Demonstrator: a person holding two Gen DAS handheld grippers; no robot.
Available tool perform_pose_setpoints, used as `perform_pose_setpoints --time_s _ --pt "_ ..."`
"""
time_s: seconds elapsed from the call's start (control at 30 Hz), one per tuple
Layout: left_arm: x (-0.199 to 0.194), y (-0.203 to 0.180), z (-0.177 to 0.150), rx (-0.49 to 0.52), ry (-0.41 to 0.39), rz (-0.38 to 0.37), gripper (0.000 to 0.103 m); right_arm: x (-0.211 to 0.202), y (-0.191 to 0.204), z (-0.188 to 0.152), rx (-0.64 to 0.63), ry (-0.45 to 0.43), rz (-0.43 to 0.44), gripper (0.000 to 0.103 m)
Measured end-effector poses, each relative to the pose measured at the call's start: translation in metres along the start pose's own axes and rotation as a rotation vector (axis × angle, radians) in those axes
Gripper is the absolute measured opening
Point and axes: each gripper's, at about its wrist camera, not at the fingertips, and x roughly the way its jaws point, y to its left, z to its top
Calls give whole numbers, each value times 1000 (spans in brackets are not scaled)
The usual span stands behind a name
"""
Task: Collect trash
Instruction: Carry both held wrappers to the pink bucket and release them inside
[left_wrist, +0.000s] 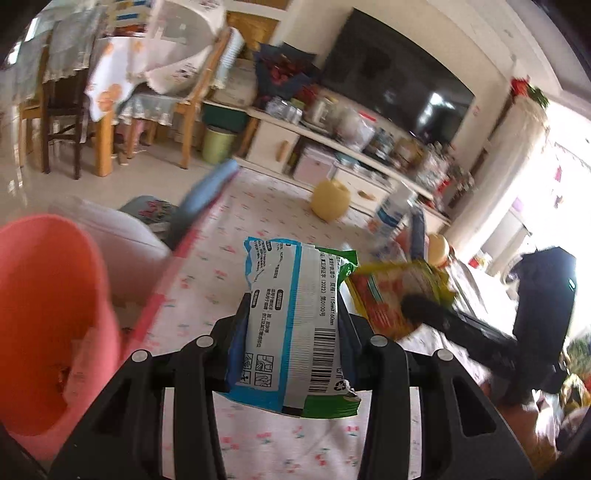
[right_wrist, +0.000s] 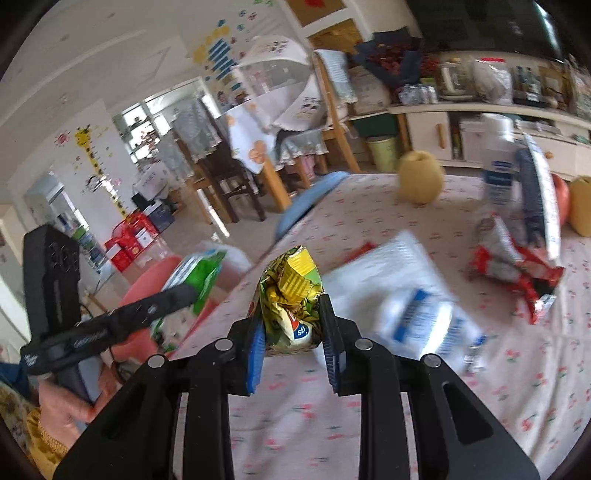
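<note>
My left gripper (left_wrist: 293, 325) is shut on a blue, white and green wipes packet (left_wrist: 295, 314), held above the table with the floral cloth (left_wrist: 207, 280). A pink bin (left_wrist: 44, 317) stands close at the left, below the table edge. My right gripper (right_wrist: 291, 325) is shut on a crumpled yellow and green snack wrapper (right_wrist: 291, 295). That wrapper and the right gripper's finger also show in the left wrist view (left_wrist: 399, 291). The left gripper with its packet shows in the right wrist view (right_wrist: 199, 277), over the pink bin (right_wrist: 147, 288).
On the table lie a red crumpled wrapper (right_wrist: 517, 266), a blurred white and blue packet (right_wrist: 406, 302), a white bottle (right_wrist: 498, 162), a yellow apple-shaped item (right_wrist: 421, 177) and a blue plate (right_wrist: 310, 203) at the edge. Chairs and a TV cabinet stand beyond.
</note>
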Motion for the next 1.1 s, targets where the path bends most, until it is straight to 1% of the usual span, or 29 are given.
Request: perform_pose_setpoints --time_s 0.23,0.33,0.43,0.53,0.67,0.7,0.73,0.77,0.8,0.83,0.9,0.93,0.97,1.03,1.1 --pt "-36 57 7 -114 -107 134 43 27 66 0 -16 12 110 28" --pt "-55 84 8 -178 -162 209 43 43 95 4 -44 25 135 29" --pt "-68 105 8 -247 -199 264 43 59 121 10 -69 44 154 28" --pt "-77 121 8 -298 -223 305 43 80 152 14 -100 65 174 29" --pt "-85 140 8 -353 -244 362 43 101 177 11 -129 87 185 29" --pt "-87 144 9 -357 -249 370 45 110 183 11 -127 102 195 31" --pt "-89 146 9 -359 -252 387 50 118 187 10 -124 120 205 31" --pt "-89 149 9 -363 -251 404 59 124 188 9 -123 130 198 32" --pt "-89 151 9 -367 -249 416 62 130 190 7 -120 140 184 39" --pt "-87 152 10 -369 -246 422 65 131 190 5 -114 147 180 44" --pt "-85 151 12 -362 -244 438 73 129 187 2 -88 139 166 67" --pt "-84 149 12 -356 -246 447 80 124 185 -1 -83 130 156 71" --pt "-84 147 12 -342 -253 459 83 117 181 -3 -83 114 138 76" --pt "-85 142 11 -321 -259 466 85 105 176 -5 -96 91 94 81" --pt "-83 138 9 -298 -262 455 87 95 170 -8 -104 73 52 88"
